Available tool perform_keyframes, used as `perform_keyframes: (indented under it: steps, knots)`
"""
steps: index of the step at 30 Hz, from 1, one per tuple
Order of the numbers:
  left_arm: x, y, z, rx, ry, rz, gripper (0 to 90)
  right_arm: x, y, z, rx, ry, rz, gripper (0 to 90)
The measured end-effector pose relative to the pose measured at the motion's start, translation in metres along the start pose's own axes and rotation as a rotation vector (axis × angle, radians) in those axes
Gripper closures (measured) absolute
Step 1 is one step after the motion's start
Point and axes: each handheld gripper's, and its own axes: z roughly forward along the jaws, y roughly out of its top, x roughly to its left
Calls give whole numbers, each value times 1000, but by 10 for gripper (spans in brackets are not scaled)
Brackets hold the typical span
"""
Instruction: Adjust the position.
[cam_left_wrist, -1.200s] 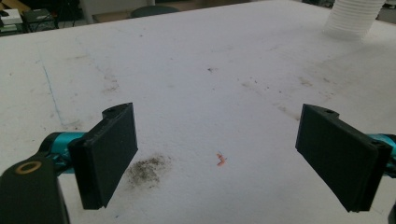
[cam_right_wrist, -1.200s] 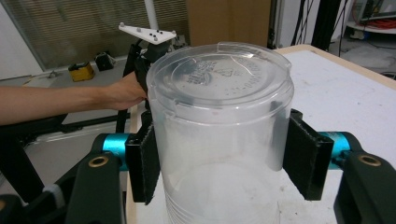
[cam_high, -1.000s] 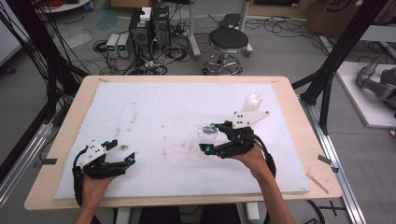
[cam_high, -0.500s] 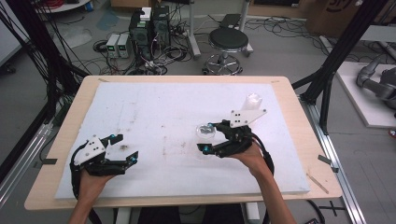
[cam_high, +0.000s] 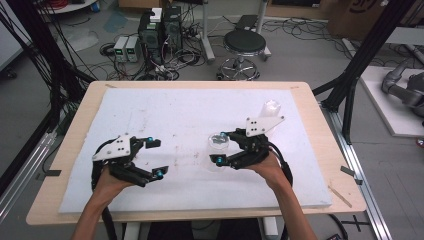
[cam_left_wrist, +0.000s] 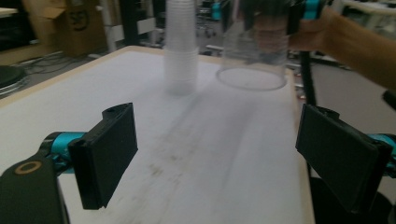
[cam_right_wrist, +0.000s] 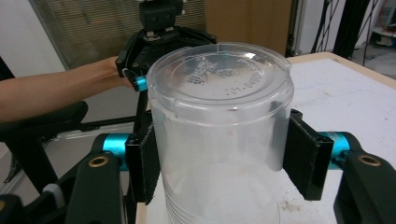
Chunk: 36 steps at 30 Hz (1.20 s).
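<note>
From your left gripper view, the cup stack (cam_left_wrist: 181, 46) at twelve o'clock is blurred and seemingly cut off above.

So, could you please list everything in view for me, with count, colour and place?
Clear plastic cup: one, see-through, upside down on the white board, between the right gripper's pads.
Stack of cups: one stack, translucent white, at the board's far right, behind the right gripper.
White board: one, white with faint smudges, covering the table top.
Wooden table: one, pale wood, under the board.
Stool: one, black seat on chrome base, on the floor beyond the table.
Computer boxes: black towers plus smaller pale units, on the floor beyond the table among cables.
Left gripper: one, black with teal joints, open, above the board's near left.
Right gripper: one, black, shut on the clear plastic cup.
</note>
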Motion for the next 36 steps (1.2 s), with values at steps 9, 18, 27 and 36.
perform_keyframes:
  steps: [9, 18, 27, 36]
  knots:
    - [-9, 14, 60, 4, -173, 9, 126, 4, 3, 7, 1, 38, -11, 367]
    - [-13, 17, 91, -47, -234, -18, 125, 5, 4, 5, -9, 41, -10, 367]
    - [-13, 14, 102, -62, -239, -31, 125, 6, 5, 6, -27, 60, -13, 367]
    - [-12, 13, 106, -61, -251, -37, 163, 7, 5, 7, -34, 73, -13, 367]
